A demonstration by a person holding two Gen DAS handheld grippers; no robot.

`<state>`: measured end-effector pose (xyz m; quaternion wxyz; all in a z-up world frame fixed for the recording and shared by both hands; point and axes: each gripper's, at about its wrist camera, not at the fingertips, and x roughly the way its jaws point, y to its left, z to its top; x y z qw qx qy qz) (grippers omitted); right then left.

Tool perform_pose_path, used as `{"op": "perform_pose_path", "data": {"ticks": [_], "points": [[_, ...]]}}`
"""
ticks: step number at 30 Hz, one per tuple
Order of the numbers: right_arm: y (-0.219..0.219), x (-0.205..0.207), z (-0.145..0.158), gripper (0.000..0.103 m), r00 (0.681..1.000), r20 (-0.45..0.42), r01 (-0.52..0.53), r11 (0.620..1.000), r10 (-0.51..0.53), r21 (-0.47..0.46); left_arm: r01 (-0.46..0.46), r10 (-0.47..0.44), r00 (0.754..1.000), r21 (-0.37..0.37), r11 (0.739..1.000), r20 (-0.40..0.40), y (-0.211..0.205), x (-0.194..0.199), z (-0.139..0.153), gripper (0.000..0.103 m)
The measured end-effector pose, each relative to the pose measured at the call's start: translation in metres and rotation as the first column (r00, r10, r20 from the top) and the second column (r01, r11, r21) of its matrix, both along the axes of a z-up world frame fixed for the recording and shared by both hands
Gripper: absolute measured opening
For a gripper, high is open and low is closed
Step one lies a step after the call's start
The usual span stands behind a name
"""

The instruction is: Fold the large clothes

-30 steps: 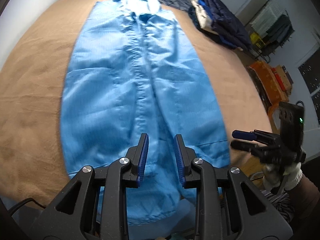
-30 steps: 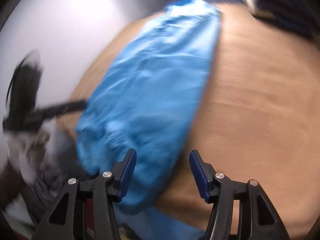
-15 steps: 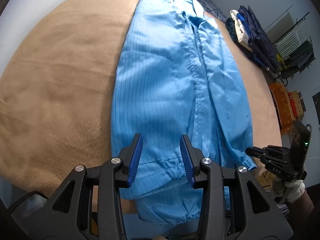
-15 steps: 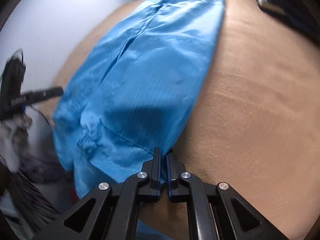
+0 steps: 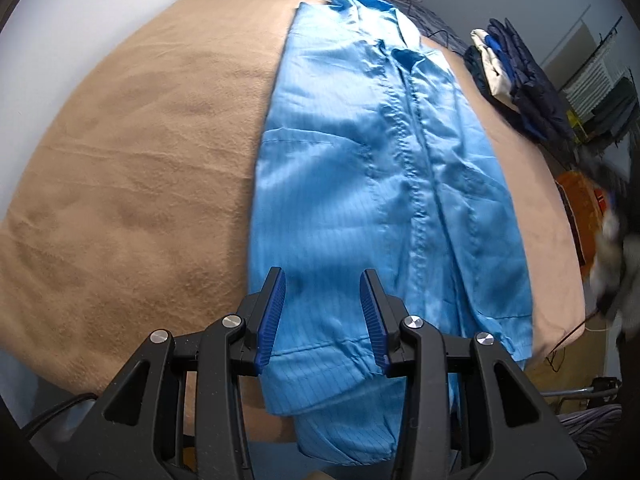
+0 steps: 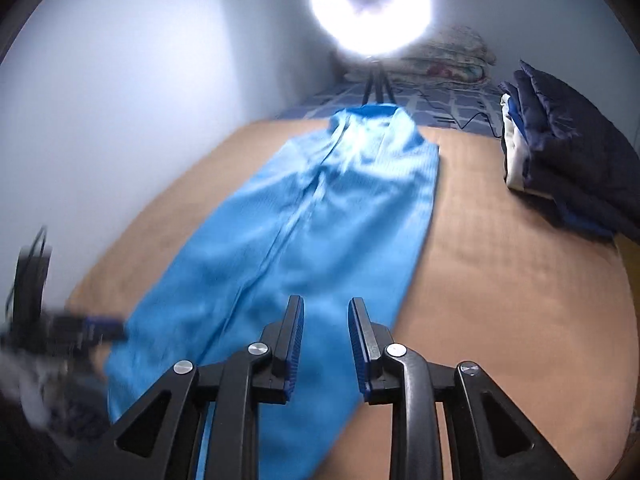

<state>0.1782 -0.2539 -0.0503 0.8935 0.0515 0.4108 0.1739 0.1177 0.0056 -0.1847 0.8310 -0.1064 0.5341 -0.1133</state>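
Blue garment [image 5: 360,184] lies lengthwise on tan blanket [image 5: 132,168], collar at the far end, hem draped over the near edge. Fabric is shiny, finely striped, lightly rumpled; a closure seam runs down the middle. Left gripper [image 5: 322,312] hovers over the hem, jaws apart, holding nothing. Right gripper [image 6: 325,340] likewise spread and unladen above the lower garment. Stack of dark folded clothes [image 6: 560,148] sits at the blanket's right edge. Ring light [image 6: 370,8] on a tripod glares beyond the collar, white wall [image 6: 120,80] to the left.
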Motion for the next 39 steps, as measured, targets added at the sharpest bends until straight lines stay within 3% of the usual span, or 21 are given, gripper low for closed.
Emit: {"op": "perform_pose_path", "data": {"ticks": [5,13,20,26,30,32,35,39], "points": [[0.007,0.082,-0.011,0.012,0.996,-0.049,0.075,0.996,-0.072,0.055,-0.024,0.023,0.999,-0.022,0.999,-0.027,0.003,0.009,-0.005,0.039],[0.029,0.180,-0.060,0.012,0.983,-0.114,0.152,0.986,-0.144,0.066,0.003,-0.004,0.999,-0.040,0.999,-0.037,-0.008,0.015,-0.005,0.039],[0.045,0.217,-0.093,0.012,0.976,-0.129,0.185,0.982,-0.178,0.044,0.017,-0.019,0.999,-0.041,0.999,-0.050,-0.012,0.018,-0.010,0.039],[0.062,0.238,-0.108,0.012,0.976,-0.118,0.178,0.982,-0.185,-0.069,0.012,-0.016,0.998,-0.050,0.999,-0.067,-0.006,0.015,-0.015,0.039],[0.059,0.232,-0.093,0.016,0.976,-0.121,0.171,0.982,-0.179,-0.075,0.001,-0.003,1.000,-0.059,0.998,-0.029,0.006,0.011,-0.003,0.039],[0.056,0.216,-0.079,0.019,0.980,-0.107,0.160,0.986,-0.165,-0.053,-0.013,0.012,1.000,-0.064,0.998,-0.006,0.016,0.009,0.003,0.049],[0.048,0.166,-0.056,0.020,0.989,-0.096,0.113,0.994,-0.113,-0.004,-0.035,0.036,0.999,-0.063,0.997,0.007,0.031,0.007,0.004,0.050],[0.048,0.088,-0.043,0.021,0.992,-0.114,0.044,0.998,-0.049,-0.044,-0.053,0.050,0.998,-0.119,0.991,-0.032,0.050,0.005,-0.010,0.050]]}}
